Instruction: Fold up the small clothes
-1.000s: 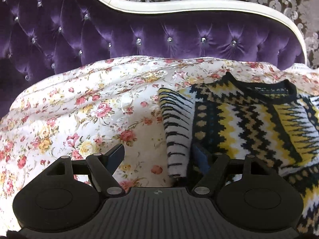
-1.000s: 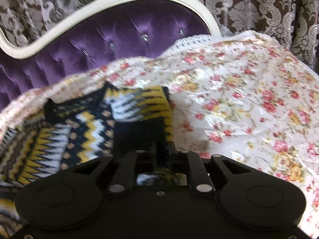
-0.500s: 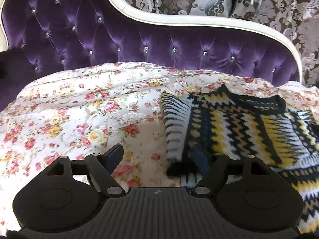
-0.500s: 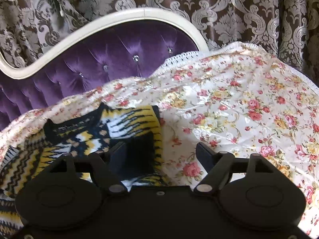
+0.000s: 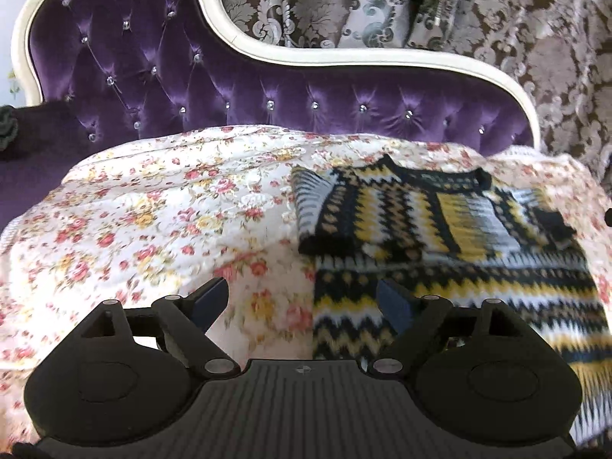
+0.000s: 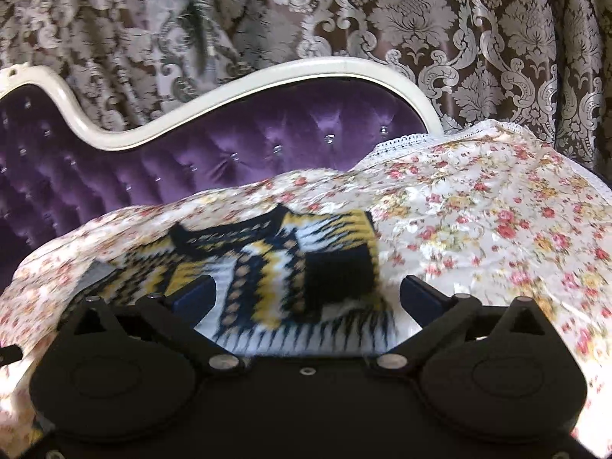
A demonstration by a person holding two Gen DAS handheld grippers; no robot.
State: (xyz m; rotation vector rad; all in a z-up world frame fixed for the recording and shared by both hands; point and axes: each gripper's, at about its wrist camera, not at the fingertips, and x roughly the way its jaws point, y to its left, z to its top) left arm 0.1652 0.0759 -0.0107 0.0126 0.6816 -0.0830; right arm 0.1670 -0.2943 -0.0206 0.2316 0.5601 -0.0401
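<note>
- The left gripper (image 5: pixel 302 302) is held wide apart, gripping nothing.
- The right gripper (image 6: pixel 308 296) is likewise spread and empty.
- The sweater (image 5: pixel 440 222) is spread ahead of both, on the floral sheet (image 5: pixel 153 210).

We count one patterned sweater (image 5: pixel 440 229), one floral bedspread (image 5: pixel 160 214) under it, one purple tufted headboard (image 5: pixel 229 76), one damask curtain (image 6: pixel 478 38), and two grippers: left gripper (image 5: pixel 302 302), right gripper (image 6: pixel 308 294).

Your left gripper (image 5: pixel 302 306) and right gripper (image 6: pixel 308 298): matte black bodies, round housings, silver screws, dark blue finger pads (image 5: pixel 210 298).
</note>
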